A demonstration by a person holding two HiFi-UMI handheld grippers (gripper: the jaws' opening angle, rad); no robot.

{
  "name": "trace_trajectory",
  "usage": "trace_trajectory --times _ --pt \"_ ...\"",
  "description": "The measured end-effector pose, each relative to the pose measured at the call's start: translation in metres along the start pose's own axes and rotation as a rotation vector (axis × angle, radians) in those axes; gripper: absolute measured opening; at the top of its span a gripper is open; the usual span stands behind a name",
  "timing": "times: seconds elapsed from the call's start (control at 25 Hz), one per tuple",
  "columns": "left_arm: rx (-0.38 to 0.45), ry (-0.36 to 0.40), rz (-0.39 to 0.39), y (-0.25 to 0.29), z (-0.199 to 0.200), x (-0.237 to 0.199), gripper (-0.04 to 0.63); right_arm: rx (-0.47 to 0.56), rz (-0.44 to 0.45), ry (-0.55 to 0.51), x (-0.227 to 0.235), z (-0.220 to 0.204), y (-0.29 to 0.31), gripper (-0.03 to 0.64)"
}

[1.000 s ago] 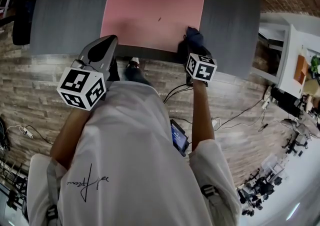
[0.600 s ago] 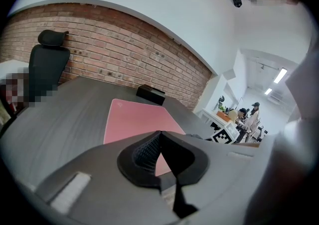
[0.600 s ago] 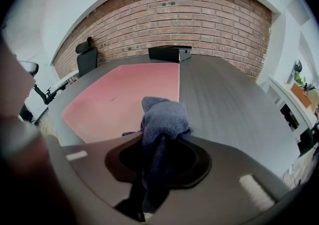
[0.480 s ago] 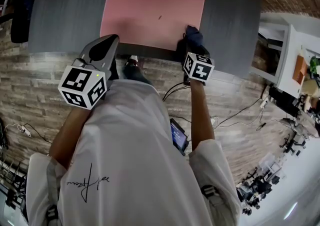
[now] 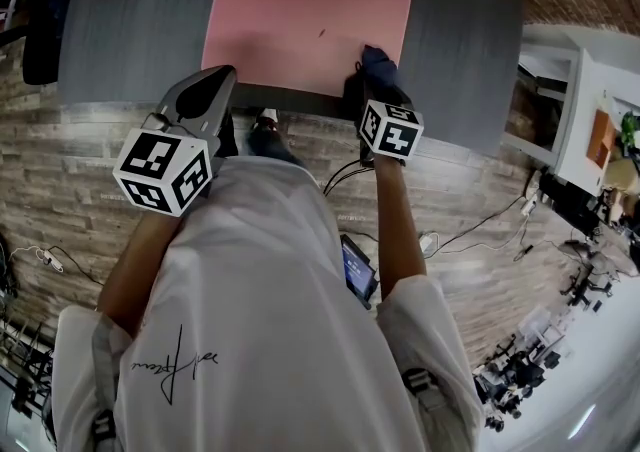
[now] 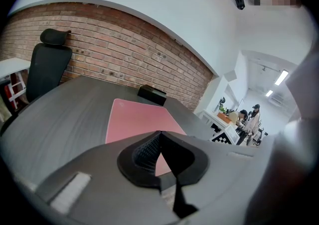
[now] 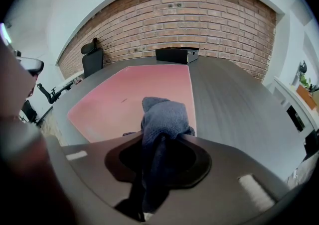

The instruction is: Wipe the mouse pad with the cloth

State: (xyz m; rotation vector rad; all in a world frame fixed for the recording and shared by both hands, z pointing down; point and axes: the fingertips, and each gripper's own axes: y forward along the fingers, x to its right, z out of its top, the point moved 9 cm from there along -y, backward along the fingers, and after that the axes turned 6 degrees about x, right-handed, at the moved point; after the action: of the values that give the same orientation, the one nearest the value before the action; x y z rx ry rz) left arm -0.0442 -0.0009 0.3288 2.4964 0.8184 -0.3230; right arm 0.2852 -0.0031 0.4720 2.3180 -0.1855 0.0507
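Soft-looking grey-blue cloth (image 7: 164, 117), probably limp, pinched mid-bunch in my right gripper (image 7: 158, 144) over mouse pad (image 7: 134, 89); left gripper (image 6: 158, 139) closed, empty.

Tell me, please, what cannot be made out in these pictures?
- Underside of the cloth: in the right gripper view the right claw hides it, so contact with the mouse pad cannot be judged.
- Dark speck on the pad: head view, too small to identify.
- Black box: right gripper view, too small for detail.
- Far edge of the table: cut off by the head view's top border.
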Motion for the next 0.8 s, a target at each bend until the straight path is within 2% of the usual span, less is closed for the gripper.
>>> trace_trajectory --times 0.8 --pt "-0.004 -0.017 -0.007 0.001 -0.004 0.000 0.008 0.001 0.070 -0.030 -0.038 0.003 0.008 0.101"
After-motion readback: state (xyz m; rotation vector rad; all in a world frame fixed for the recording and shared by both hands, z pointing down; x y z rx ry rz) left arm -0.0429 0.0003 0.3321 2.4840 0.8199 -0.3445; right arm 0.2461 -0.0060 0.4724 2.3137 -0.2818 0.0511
